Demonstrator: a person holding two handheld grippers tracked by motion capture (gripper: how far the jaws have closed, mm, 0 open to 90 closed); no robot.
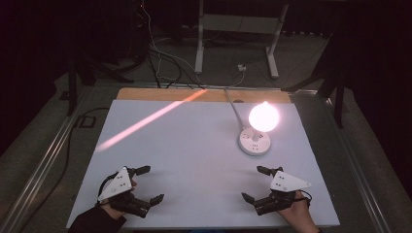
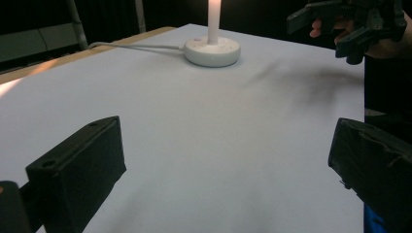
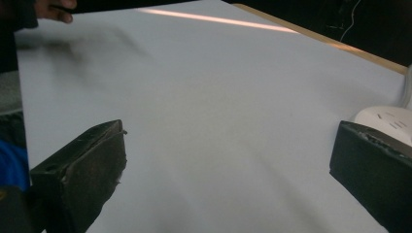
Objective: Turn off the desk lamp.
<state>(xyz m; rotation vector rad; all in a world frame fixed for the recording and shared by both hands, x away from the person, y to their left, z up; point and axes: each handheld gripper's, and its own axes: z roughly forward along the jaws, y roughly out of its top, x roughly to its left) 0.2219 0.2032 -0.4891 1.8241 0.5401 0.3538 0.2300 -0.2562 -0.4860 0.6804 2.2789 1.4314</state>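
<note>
A white surface [image 1: 194,145] is spread ahead of both tools, bare apart from one lamp. The lamp's round white base [image 1: 254,141] is seen ahead of the right tool [image 1: 253,182] and slightly to its outer side, well apart from it; from the left tool [image 1: 148,184] it lies far across. The base is judged rigid, smooth plastic, fairly light and liable to slide if nudged. A thin stem rises from it to a lit globe [image 1: 264,117], judged fragile and probably hot, so it is best left untouched. A hold on the stem low down, or across the base rim, is judged safest. A white cord [image 1: 232,104] trails off beyond. Each tool is held with jaws wide apart, nothing between them.
</note>
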